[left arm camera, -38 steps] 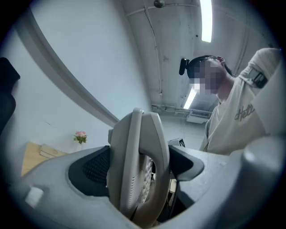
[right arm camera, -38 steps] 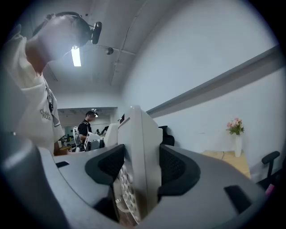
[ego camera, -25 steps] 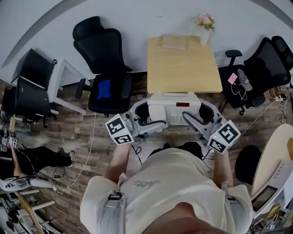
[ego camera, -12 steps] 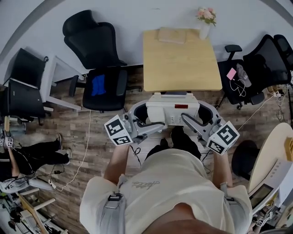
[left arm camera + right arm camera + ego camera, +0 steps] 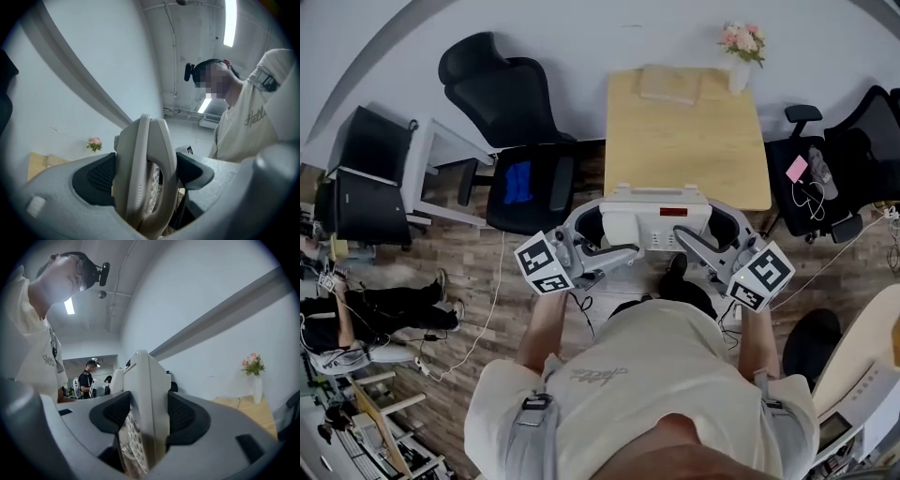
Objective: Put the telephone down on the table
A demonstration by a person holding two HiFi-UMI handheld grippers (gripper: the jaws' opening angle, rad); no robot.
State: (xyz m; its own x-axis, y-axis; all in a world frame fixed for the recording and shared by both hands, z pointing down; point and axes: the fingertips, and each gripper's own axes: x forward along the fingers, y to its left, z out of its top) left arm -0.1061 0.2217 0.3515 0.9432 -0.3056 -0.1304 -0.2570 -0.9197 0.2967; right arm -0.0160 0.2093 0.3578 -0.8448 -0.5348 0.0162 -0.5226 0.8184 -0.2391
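Light wooden table [image 5: 684, 150], beige folded cloth [image 5: 668, 84], flower vase [image 5: 739, 67] at far edge

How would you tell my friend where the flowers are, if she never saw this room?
Find the light wooden table against the white wall. At its far right corner stands a white vase of pink flowers. The flat tan pad beside it lies low; only the vase stands upright with blooms.

Telephone [image 5: 654, 221] moves toward 12 o'clock with left gripper [image 5: 602, 228] and right gripper [image 5: 712, 231]. Its far edge now overlaps the near edge of the table [image 5: 689, 141] in head view; earlier a strip of floor [image 5: 534, 272] separated them.
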